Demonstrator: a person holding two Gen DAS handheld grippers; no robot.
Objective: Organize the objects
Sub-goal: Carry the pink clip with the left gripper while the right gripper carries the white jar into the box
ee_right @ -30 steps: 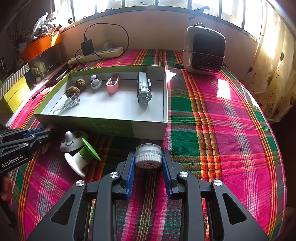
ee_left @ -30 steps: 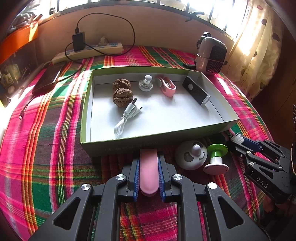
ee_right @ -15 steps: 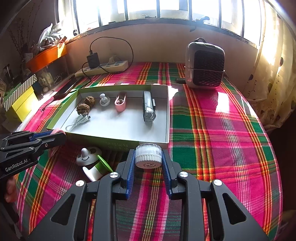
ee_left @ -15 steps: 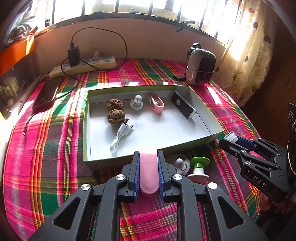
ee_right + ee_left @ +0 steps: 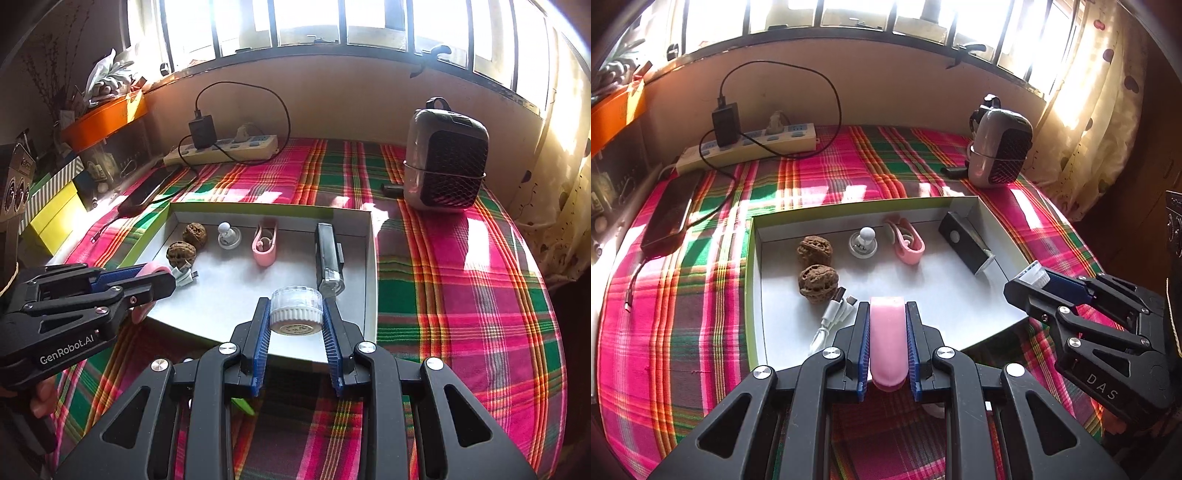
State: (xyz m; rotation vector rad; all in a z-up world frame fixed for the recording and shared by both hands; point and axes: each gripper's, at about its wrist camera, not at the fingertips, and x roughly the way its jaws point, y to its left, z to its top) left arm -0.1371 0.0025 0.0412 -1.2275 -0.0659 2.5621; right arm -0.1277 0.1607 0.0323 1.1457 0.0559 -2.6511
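We held the left gripper (image 5: pixel 887 345) clamped on the pink case (image 5: pixel 887 343) and the right gripper (image 5: pixel 295 321) clamped on the small jar (image 5: pixel 295 309), both over the near edge of the box (image 5: pixel 372 266).

i see a desk (image 5: pixel 461 280) covered in a pink, green and orange plaid cloth, lit in patches by the window. a shallow white tray with green outer walls (image 5: pixel 371 258) lies on it near the middle. along the far edge sits a cream power strip (image 5: pixel 750 142) with a black charger plugged in, its cable looping down to a dark phone (image 5: pixel 670 216) lying flat at the left edge. at the far right corner stands a small grey heater with a black grille (image 5: pixel 445 162), upright, well apart from the tray.
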